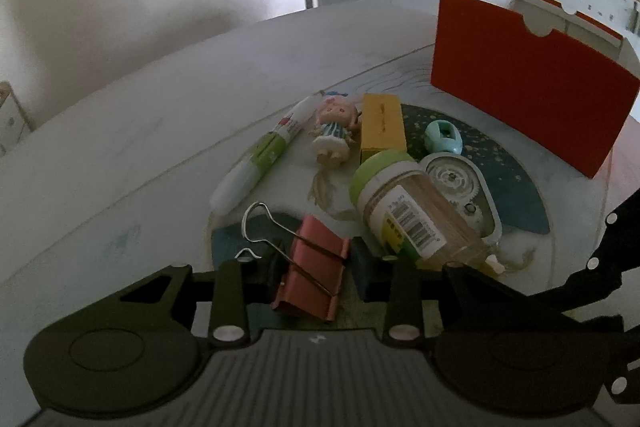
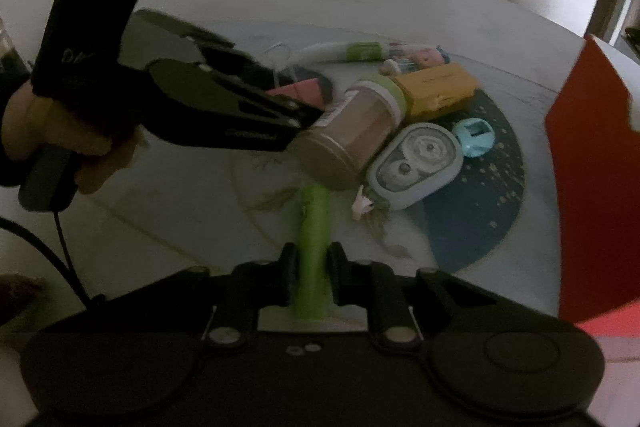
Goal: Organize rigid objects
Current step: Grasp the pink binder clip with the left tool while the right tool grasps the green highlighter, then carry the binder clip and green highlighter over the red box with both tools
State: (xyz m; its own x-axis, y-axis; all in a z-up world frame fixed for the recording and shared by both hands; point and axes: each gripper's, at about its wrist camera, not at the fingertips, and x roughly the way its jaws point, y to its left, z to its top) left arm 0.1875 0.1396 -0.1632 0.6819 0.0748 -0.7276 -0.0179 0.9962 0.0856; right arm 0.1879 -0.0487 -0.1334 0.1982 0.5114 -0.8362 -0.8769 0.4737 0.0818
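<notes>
Holding two things at once, the person risks trouble on both sides. The left claw point(image 1: 312, 279) has the pink binder clip point(image 1: 310, 267) between its fingers, but whether the pads already press on it I cannot tell, since a gap seems to remain on each side. The clip lies slanted, so I think it may twist or slip out when lifted, and its wire handle point(image 1: 256, 223) could catch on something near.

The right claw point(image 2: 312, 275) is pressed tight on a green pen point(image 2: 314, 239), pinching it near one end. The far end of the pen lies just under the jar point(image 2: 352, 135), which rests on its side. Pulling the pen up may push the jar, and it could roll against the tape dispenser point(image 2: 416, 163) or off the mat point(image 2: 480, 211).

The jar has a green lid point(image 1: 378, 171) still on; its brown content looks like thin sticks, though this is not clear. The red box point(image 1: 524, 91) stands open at the top on the surface point(image 1: 140, 131), well apart from both claws. Its inside is hidden, so I cannot say what it holds. The yellow box point(image 1: 382, 125) lies closed beside the small doll point(image 1: 334, 131).
</notes>
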